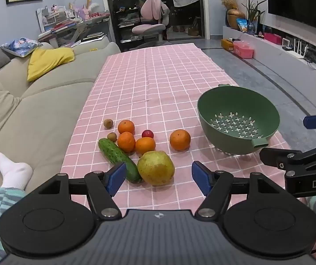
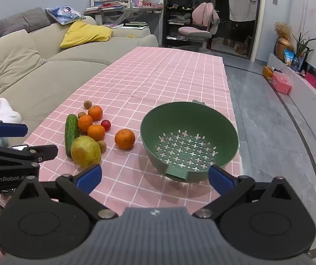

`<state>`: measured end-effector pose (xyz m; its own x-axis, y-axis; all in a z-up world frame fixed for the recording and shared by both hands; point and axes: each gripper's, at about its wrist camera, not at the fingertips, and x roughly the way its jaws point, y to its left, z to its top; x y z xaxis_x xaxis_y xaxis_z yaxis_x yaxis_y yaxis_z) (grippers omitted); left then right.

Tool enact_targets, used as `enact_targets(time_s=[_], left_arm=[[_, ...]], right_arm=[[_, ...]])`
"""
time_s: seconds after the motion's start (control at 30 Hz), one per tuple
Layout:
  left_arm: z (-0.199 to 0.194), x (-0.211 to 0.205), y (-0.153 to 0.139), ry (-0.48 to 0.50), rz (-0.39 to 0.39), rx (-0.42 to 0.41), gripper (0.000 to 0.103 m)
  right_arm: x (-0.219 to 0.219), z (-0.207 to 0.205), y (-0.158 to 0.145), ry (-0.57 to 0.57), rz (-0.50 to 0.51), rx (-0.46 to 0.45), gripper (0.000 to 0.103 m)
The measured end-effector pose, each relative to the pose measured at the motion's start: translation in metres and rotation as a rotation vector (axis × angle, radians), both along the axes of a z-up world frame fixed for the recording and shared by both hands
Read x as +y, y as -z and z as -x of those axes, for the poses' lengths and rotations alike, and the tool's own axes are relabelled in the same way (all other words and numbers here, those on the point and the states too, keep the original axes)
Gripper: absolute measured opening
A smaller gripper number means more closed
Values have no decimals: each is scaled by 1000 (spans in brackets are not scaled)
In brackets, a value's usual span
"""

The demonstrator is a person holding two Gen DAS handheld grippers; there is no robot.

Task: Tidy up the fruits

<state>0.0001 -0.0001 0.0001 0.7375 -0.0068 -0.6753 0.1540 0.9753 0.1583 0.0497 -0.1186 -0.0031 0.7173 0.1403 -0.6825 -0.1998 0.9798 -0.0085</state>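
Both your grippers gape empty: left gripper [image 1: 159, 177] has the cucumber [image 1: 119, 160] and pear [image 1: 155, 167] at twelve o'clock, right gripper [image 2: 155, 176] the colander [image 2: 189, 141]; its rear handle is half hidden.

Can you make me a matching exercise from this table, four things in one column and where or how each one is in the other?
Column one:
1. cucumber
2. green colander
3. lone orange
4. left hand-held gripper

Column two:
A. between the fruit cluster and the colander
B. jaws open, nothing between them
C. empty, tilted, on the cloth's right side
D. lying at the cluster's sofa side, beside the pear

Pairs: 1-D, 2-C, 3-A, 4-B
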Motion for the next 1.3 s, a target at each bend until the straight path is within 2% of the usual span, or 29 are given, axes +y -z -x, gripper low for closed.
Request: enact_targets(time_s=[0.1, 0.2, 0.47, 1.3], left_arm=[[1, -4, 0, 10, 18, 4, 79], [1, 7, -1, -1, 75, 9, 79], [-1, 3, 0, -9, 49, 14, 79], [-1, 7, -1, -18, 65, 17, 79]], right_arm=[[0, -1, 0, 2, -4, 1, 99], [-1, 1, 2, 9, -6, 5, 99], [-6, 2, 2, 26, -21, 31, 99], [-7, 1, 7, 39, -21, 41, 99]])
